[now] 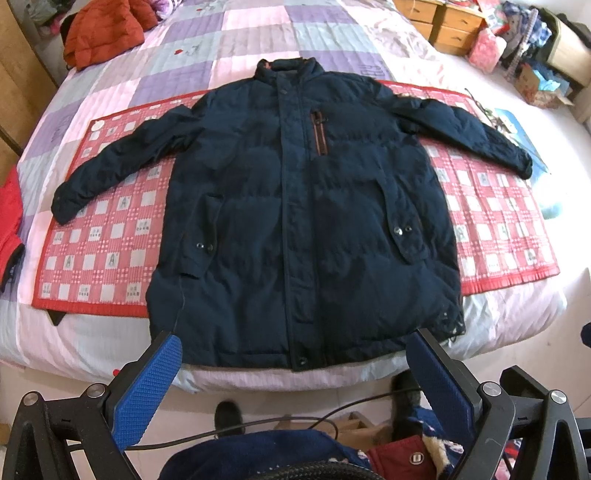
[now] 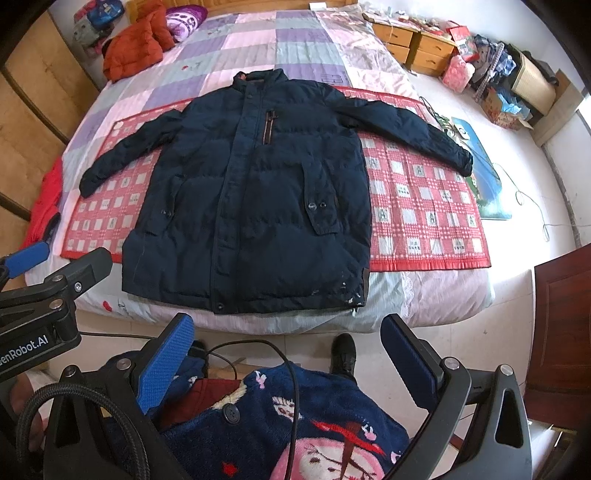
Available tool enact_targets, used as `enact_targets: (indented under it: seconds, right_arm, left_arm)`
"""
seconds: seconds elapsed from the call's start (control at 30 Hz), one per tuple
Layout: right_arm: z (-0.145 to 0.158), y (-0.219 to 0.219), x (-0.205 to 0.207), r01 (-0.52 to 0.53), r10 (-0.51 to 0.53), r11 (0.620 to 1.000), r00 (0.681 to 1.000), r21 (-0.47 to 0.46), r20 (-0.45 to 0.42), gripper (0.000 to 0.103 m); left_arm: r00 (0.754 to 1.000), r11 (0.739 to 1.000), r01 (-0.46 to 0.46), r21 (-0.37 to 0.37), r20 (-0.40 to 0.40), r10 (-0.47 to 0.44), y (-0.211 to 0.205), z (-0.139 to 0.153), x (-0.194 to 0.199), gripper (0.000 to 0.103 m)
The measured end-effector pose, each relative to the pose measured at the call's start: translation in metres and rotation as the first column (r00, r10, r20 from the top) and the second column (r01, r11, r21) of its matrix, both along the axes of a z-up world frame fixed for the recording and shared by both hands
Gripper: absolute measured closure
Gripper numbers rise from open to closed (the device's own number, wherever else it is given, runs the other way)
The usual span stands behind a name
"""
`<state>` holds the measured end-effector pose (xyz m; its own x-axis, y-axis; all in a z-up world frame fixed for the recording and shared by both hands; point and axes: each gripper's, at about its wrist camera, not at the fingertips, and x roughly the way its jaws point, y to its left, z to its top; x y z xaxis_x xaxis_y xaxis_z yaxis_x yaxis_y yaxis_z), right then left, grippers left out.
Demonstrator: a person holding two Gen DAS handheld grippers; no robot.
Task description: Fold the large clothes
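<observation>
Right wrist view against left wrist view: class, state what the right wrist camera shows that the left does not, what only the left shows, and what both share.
Only the right wrist view shows the left gripper from the side, the dark red door and the pink cartoon figure on the person's fleece top.

Only the left wrist view shows the black triangular object poking out under the mat's near corner.

Both show the navy padded jacket lying flat, front up, sleeves spread, on the red checked mat, the orange jacket behind it, and open blue-padded fingers.
</observation>
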<state>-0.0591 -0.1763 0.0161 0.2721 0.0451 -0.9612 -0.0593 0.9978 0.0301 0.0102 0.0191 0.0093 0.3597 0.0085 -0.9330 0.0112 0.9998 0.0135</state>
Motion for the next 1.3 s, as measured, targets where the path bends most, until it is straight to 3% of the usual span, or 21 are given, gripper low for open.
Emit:
enact_targets:
  seconds: [0.4,1.3]
  right_arm:
    - [-0.001,0.001,0.015,0.011,-0.011,1.0,1.0,-0.009,-0.008,0.0]
    - [-0.009,0.003,0.042,0.067,-0.07,0.997,0.995,-0.045,-0.064,0.0]
  left_arm:
    - [1.0,1.0,0.023,0.001,-0.01,-0.023,-0.008,-0.007,0.031,0.003]
    - [0.995,0.995,0.092,-0.036,-0.047,-0.093,-0.008,-0.018,0.063,0.003]
